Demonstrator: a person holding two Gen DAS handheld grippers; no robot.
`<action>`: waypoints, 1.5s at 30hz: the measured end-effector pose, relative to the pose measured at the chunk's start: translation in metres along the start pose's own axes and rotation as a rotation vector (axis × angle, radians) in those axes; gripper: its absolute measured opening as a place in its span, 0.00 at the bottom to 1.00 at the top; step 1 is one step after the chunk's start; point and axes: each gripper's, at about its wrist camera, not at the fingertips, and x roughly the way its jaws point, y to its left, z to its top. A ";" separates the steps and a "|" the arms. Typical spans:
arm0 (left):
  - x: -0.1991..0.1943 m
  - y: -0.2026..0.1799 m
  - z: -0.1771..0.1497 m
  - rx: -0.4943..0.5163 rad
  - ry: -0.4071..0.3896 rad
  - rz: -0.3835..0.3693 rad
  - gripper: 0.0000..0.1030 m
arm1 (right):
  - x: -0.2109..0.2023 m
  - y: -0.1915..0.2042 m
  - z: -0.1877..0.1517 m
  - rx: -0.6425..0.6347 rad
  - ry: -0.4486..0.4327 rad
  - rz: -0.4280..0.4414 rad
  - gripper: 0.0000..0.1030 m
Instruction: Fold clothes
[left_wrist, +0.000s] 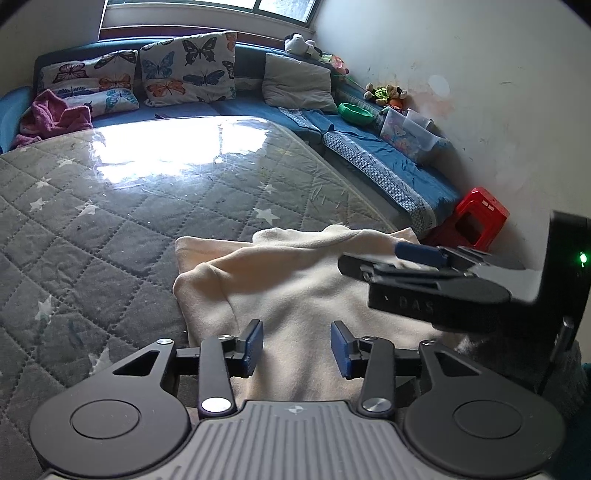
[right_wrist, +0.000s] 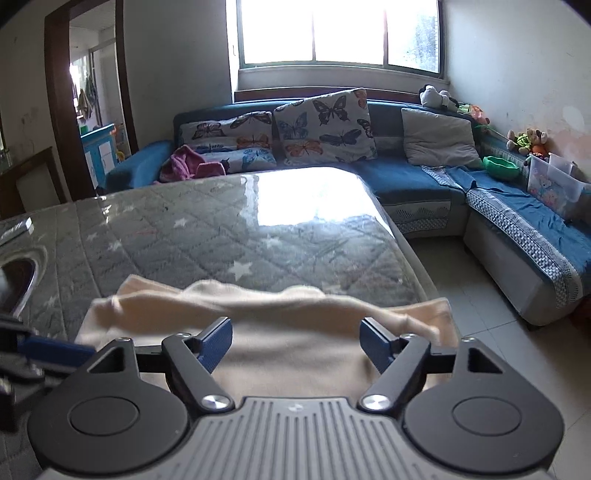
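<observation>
A cream garment (left_wrist: 295, 291), soft and partly folded, lies at the near right corner of the table (left_wrist: 110, 229), which is covered with a grey quilted star-print cloth under a clear glossy sheet. Glare from the window (right_wrist: 340, 33) washes out the far half of the tabletop in both views.

The left tool (left_wrist: 297, 349) hangs over the garment's near part with its blue pads (left_wrist: 255, 347) apart; nothing is pinched between them, and the cloth only shows below the gap. The tool's own body hides the garment's nearest edge.

The right tool (right_wrist: 295, 345) stands with its jaws wide, also empty, above the garment's folded upper band (right_wrist: 295, 299). In the left wrist view it reaches in from the right, seen side-on, and covers part of the garment's right edge. Whether either tool's fingertips touch the fabric cannot be made out.

Behind the table runs a blue corner sofa (right_wrist: 406, 184) with butterfly cushions (right_wrist: 325, 125), a grey cushion (right_wrist: 436, 136) and a crumpled pink cloth (right_wrist: 184, 162). A red stool (left_wrist: 476, 218) is partly hidden by the table's corner. At the left edge of the right wrist view a shiny curved object is cut off and unidentifiable.
</observation>
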 end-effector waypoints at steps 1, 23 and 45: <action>-0.001 0.000 -0.001 0.003 -0.002 0.003 0.44 | -0.002 0.000 -0.003 0.003 0.005 0.003 0.76; -0.017 -0.012 -0.017 0.062 -0.043 0.085 0.67 | -0.052 0.006 -0.048 -0.008 -0.036 -0.058 0.98; -0.053 -0.038 -0.037 0.119 -0.117 0.134 0.96 | -0.085 0.009 -0.068 0.021 -0.069 -0.112 1.00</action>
